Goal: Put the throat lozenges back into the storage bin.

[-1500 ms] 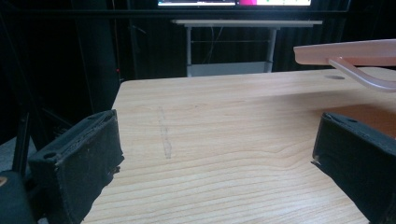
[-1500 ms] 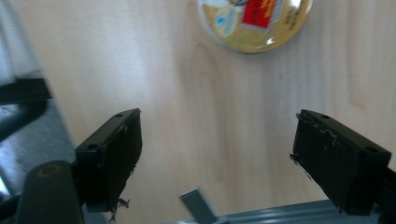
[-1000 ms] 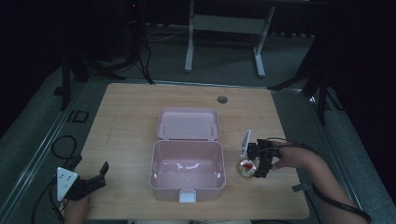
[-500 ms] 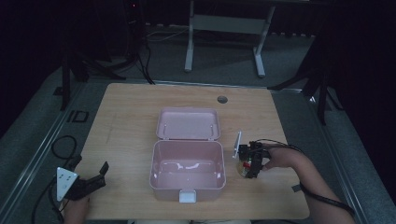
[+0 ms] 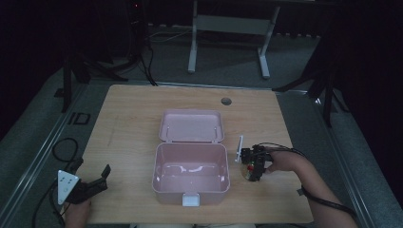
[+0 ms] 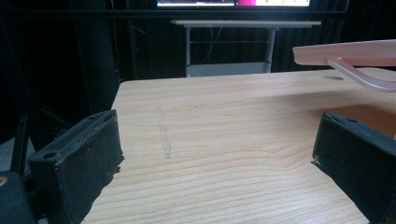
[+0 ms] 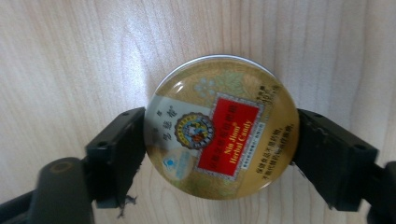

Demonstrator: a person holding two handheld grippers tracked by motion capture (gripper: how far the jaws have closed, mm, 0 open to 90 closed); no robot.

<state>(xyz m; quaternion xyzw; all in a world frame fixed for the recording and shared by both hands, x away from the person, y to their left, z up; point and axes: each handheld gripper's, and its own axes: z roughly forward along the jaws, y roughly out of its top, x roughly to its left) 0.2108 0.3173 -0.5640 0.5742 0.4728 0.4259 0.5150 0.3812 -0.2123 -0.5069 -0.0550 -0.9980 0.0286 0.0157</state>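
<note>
Right gripper (image 7: 219, 135) clamped on round gold candy tin (image 7: 222, 128), just right of open pink plastic box (image 5: 190, 175); left gripper (image 5: 92, 183) released, idle

left gripper (image 5: 93, 179): black jaws, grey three-cornered plate, black cable
right gripper (image 7: 219, 140): black padded jaws, frayed thread, black cable

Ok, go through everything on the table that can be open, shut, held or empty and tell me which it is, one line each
Pink plastic box: open, lid flat behind it, nothing visible inside.
Round gold candy tin: lid on, clamped at its rim by the right gripper, just right of the box.
Right gripper: shut on the tin.
Left gripper: open, holding nothing, near the table's front left corner.
</note>
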